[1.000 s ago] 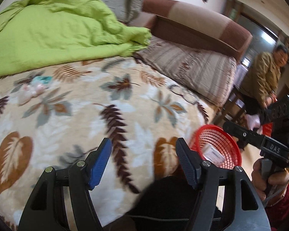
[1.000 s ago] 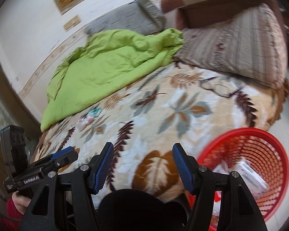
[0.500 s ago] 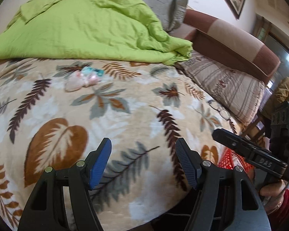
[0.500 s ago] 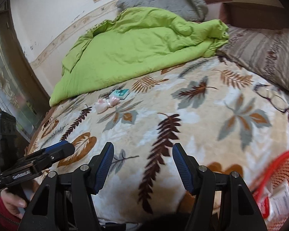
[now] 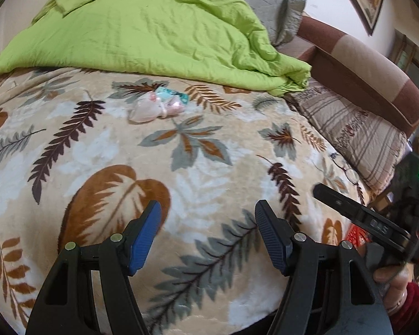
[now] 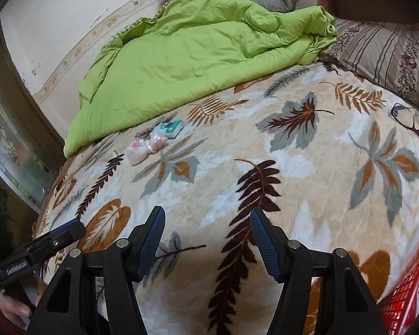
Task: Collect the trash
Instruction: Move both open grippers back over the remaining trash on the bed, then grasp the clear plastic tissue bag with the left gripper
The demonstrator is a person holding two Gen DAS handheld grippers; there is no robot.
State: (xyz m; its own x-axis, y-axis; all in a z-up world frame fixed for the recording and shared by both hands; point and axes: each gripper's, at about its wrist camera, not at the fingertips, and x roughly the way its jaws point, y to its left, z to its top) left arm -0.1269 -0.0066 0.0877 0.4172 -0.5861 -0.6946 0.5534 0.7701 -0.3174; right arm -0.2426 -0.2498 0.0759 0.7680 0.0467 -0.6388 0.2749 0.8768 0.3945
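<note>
Before you lies a bed covered by a cream plush blanket printed with brown and grey leaves [image 5: 198, 173]. A rumpled lime-green quilt [image 5: 142, 28] rests along its far side, beside a grey quilted pillow [image 5: 276, 8] and a brown striped pillow [image 5: 357, 136]. Dark-framed spectacles [image 6: 413, 125] lie near the striped pillow.

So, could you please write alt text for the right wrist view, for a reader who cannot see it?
The open, empty right gripper hovers over a leaf-patterned blanket, facing pink and teal wrappers lying beside a rumpled green quilt. Eyeglasses lie at right, and a red basket shows at the lower right edge.
</note>
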